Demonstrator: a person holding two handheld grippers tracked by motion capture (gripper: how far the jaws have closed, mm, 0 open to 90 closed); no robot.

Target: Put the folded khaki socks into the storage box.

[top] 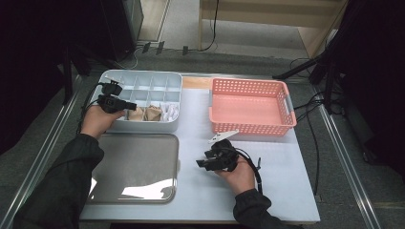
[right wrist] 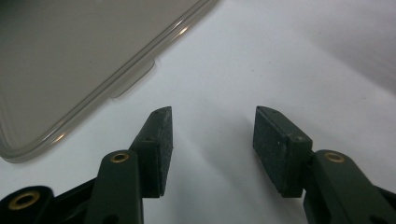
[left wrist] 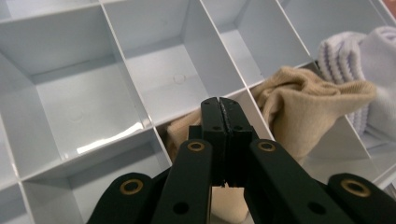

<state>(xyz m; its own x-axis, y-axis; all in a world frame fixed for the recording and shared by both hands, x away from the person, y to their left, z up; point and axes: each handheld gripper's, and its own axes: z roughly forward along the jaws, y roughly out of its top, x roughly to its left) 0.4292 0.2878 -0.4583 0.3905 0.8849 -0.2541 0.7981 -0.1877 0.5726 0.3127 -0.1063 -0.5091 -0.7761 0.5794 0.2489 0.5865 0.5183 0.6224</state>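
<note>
A person sits at a white surface (top: 286,191), a black hand-held gripper in each hand. The left hand-held gripper (left wrist: 219,108) hovers over the near row of a pale blue-grey divided organiser box (top: 143,80), its jaws pressed flat together with nothing between them. Just beyond and below its tips, a rolled tan sock (left wrist: 299,109) fills one compartment, its knit soft and creased. A second tan sock (left wrist: 180,130) peeks from the compartment directly beneath the jaws. To the right of the tan socks, in the next compartment, lies a white sock with faint purple ribbing (left wrist: 359,60). The compartments farther ahead of this gripper are bare, with glossy plastic floors.

The right hand-held gripper (right wrist: 212,140) rests low over the white surface, its jaws spread wide apart, holding nothing; their flat dark pads (right wrist: 275,144) face each other. To its left lies a translucent grey lid (top: 136,164) with rounded corners, flat on the surface, close beside the jaws but not touching. Ahead of this gripper, well apart, sits a salmon-pink perforated basket (top: 250,86) with nothing inside.
</note>
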